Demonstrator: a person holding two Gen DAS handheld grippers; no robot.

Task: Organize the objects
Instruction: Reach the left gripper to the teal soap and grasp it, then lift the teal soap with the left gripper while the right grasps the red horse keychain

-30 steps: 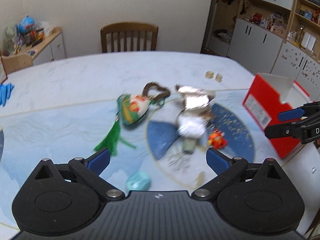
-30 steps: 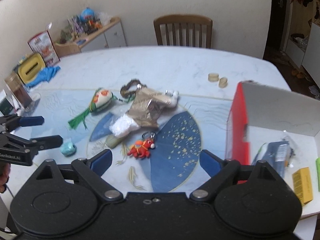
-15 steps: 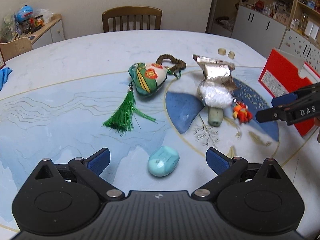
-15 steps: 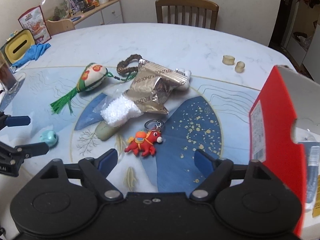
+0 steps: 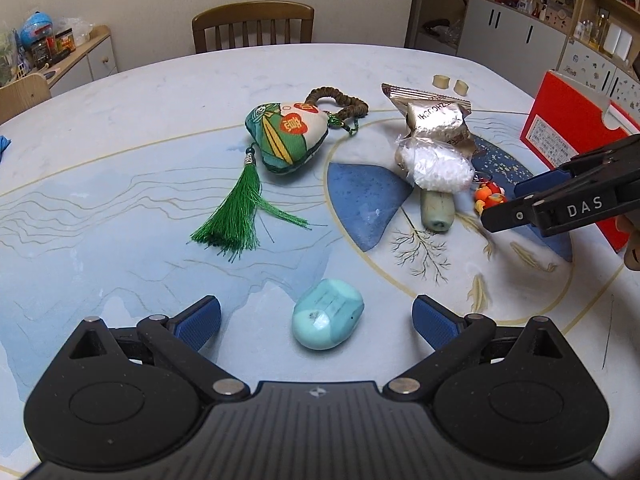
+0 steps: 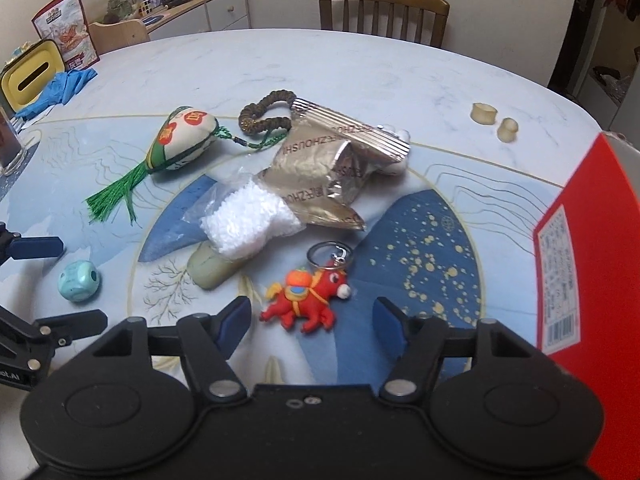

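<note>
My left gripper is open and low over the table, with a turquoise stone lying between its fingertips. My right gripper is open, with a red horse keyring between its fingertips. The stone also shows in the right wrist view. Farther back lie a green tasselled sachet, a brown bead bracelet, a crumpled foil packet, a bag of white material and a pale green cylinder. A red box stands at the right.
Two small beige rings lie at the far right of the table. A wooden chair stands behind it. A yellow tin, blue gloves and a glass sit at the left edge.
Both grippers have moved forward and down. The turquoise stone now lies between the left fingertips and the red horse keyring between the right ones. Nothing has been gripped.
</note>
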